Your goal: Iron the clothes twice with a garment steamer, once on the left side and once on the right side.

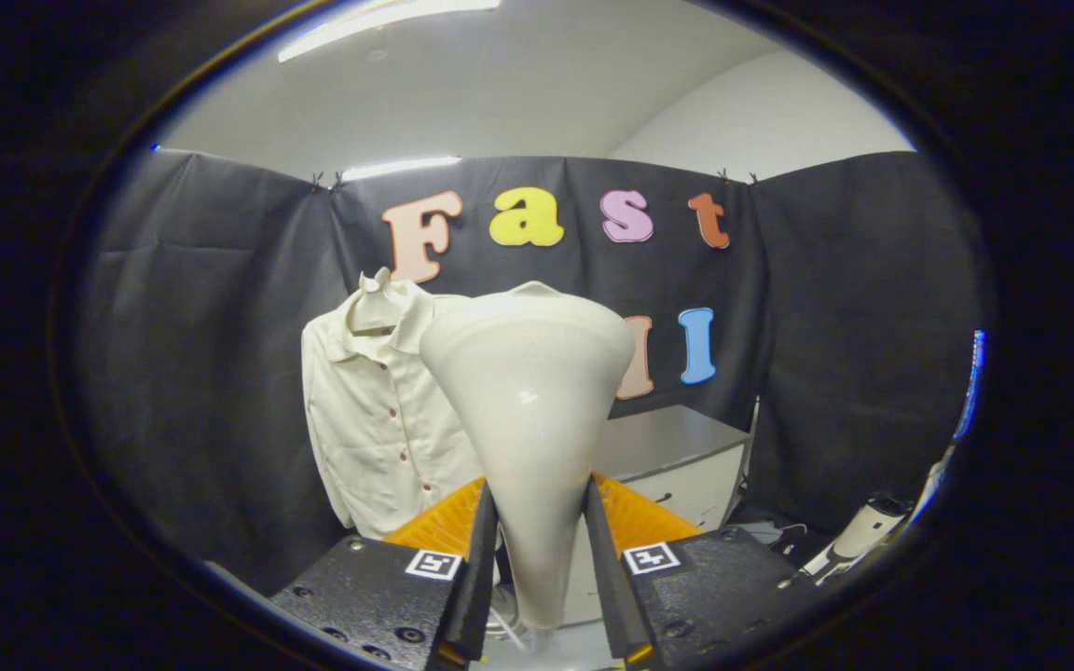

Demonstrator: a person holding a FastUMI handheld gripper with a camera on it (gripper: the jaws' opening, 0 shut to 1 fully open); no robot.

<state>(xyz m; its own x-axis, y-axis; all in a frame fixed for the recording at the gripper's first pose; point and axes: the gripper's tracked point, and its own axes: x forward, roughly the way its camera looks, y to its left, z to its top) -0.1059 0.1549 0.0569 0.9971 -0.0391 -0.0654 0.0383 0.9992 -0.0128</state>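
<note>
Gripper view, gripper [537, 540] clamped on garment steamer [530, 391], shirt [374, 419] beyond

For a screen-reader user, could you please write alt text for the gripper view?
The gripper is shut on a cream garment steamer, whose wide head rises between its fingers. Beyond it, slightly to one side, a cream buttoned shirt hangs before the black cloth wall, beside a grey cabinet.

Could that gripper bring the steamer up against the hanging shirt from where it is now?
Probably yes. The gripper is shut on the steamer, whose head faces the shirt hanging beyond it against the wall. Nothing stands between them.
</note>
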